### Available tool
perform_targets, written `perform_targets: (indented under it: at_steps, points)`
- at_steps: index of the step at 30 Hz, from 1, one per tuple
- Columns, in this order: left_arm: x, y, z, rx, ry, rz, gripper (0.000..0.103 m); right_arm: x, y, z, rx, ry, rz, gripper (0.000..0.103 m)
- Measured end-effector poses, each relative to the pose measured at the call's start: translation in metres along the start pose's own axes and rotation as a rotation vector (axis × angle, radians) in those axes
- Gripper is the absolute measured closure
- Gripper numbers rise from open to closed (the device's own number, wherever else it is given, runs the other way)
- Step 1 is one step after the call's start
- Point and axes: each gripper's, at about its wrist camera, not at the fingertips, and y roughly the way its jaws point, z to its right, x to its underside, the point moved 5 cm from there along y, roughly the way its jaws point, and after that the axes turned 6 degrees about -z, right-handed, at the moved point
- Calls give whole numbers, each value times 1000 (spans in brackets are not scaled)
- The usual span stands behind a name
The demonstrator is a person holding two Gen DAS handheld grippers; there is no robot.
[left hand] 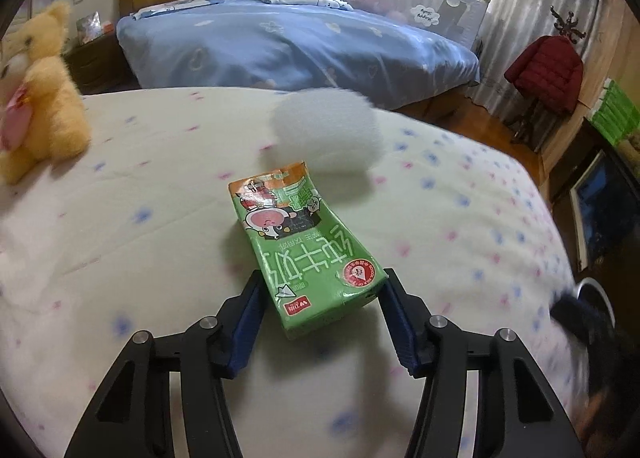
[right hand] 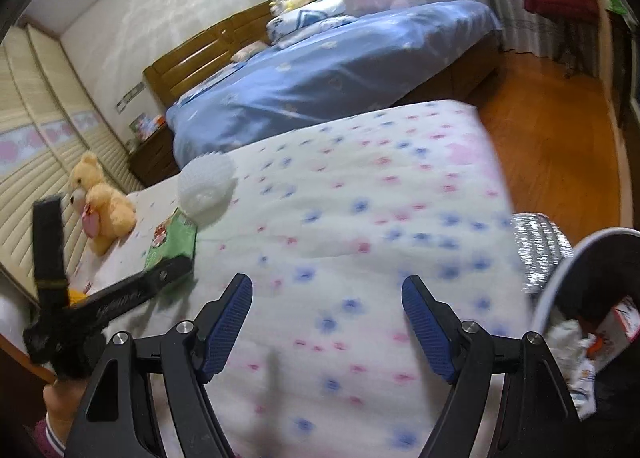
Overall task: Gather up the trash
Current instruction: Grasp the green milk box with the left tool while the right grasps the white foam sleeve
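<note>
While the left gripper (left hand: pixel 320 286) is straddling the near end of the green milk carton (left hand: pixel 308 254), its blue pads are sitting at the carton's two sides, right at the edges, and a firm pinch is impossible to confirm. That carton is lying flat on the flowered quilt (left hand: pixel 120 238), toward the edge by the yellow teddy bear (left hand: pixel 40 93), a white foam net (left hand: pixel 324 129) just behind it. Over bare quilt, the right gripper (right hand: pixel 327 294) is hanging wide open, gripping nothing, beside the trash bin (right hand: pixel 592 258) at the quilt's corner.
</note>
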Motion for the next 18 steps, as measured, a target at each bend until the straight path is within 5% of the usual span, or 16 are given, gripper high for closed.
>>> perform_targets:
  at_steps: [9, 14, 17, 18]
  points:
    - [24, -33, -77, -66, -14, 13, 48, -17, 54, -71, -80, -60, -39, 25]
    - [26, -33, -97, -39, -71, 6, 47, -34, 78, -102, -97, -93, -22, 25]
    - [28, -34, -96, -44, -86, 26, 34, -44, 89, -110, -107, -90, -1, 25]
    - [29, -36, -97, -74, -91, 35, 23, -49, 95, -111, -114, -76, 5, 24]
